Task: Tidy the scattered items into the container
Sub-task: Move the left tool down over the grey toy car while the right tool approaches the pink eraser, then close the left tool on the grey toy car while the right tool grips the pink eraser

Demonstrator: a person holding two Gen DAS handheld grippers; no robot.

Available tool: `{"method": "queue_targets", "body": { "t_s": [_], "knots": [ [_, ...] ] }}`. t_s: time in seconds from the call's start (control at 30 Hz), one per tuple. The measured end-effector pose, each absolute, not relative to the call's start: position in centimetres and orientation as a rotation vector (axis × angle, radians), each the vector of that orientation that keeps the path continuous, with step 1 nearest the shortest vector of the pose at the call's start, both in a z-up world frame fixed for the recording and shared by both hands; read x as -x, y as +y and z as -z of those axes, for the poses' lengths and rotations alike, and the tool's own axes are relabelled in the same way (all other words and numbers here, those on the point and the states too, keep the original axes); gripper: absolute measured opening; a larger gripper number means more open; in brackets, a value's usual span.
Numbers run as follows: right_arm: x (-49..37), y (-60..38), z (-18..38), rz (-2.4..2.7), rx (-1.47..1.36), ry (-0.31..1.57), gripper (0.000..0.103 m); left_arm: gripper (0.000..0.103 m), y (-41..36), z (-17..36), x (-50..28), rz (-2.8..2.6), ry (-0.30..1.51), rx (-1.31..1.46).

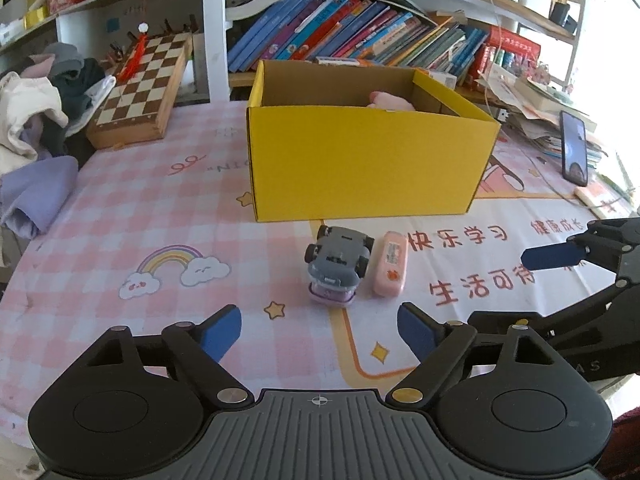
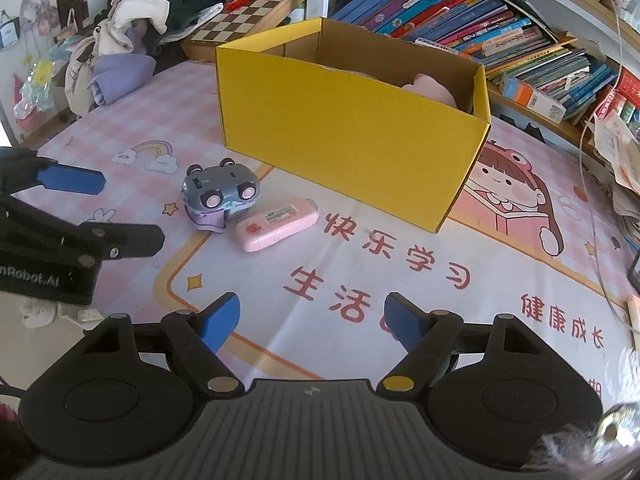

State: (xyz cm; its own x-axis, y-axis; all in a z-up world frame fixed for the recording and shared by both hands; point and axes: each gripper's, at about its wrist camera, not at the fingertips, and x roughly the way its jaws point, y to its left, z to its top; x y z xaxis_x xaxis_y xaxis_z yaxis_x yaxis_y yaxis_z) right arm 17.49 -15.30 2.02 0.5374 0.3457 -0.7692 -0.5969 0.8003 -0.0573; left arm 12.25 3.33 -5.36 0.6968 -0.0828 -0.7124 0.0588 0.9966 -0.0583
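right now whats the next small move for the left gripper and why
Probably ease the left gripper forward and down to straddle the toy car. Its jaws stand open and empty, the car lies overturned straight ahead beside the pink case, both outside the yellow box.

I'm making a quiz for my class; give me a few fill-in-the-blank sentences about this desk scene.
1. The cardboard box is ____ on the outside.
2. The toy car lies ____, wheels up.
3. The pink case lies on the mat, ____ the box.
4. Both claws are ____.

Missing words: yellow; upside down; outside; empty
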Motion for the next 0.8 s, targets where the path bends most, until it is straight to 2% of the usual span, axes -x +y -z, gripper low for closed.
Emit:
{"method": "queue_targets", "body": {
  "t_s": [0.23, 0.57, 0.73, 0.8],
  "knots": [
    [-18.7, -15.0, -1.6, -0.611, 0.365, 0.843, 0.079, 0.078, 3.1, 6.2, -14.6, 0.079, 0.815, 0.059],
    [-20.0, -14.5, -1.3, -0.693, 0.404, 0.832, 0.079, 0.063, 2.5, 7.1, -17.2, 0.076, 0.838, 0.053],
    [-21.2, -14.3, -1.0, -0.717, 0.394, 0.846, 0.079, 0.052, 2.3, 7.6, -18.1, 0.085, 0.854, 0.050],
    [-21.6, -14.1, -0.9, -0.731, 0.393, 0.851, 0.079, 0.041, 2.1, 7.8, -18.4, 0.094, 0.866, 0.042]
  ]
}}
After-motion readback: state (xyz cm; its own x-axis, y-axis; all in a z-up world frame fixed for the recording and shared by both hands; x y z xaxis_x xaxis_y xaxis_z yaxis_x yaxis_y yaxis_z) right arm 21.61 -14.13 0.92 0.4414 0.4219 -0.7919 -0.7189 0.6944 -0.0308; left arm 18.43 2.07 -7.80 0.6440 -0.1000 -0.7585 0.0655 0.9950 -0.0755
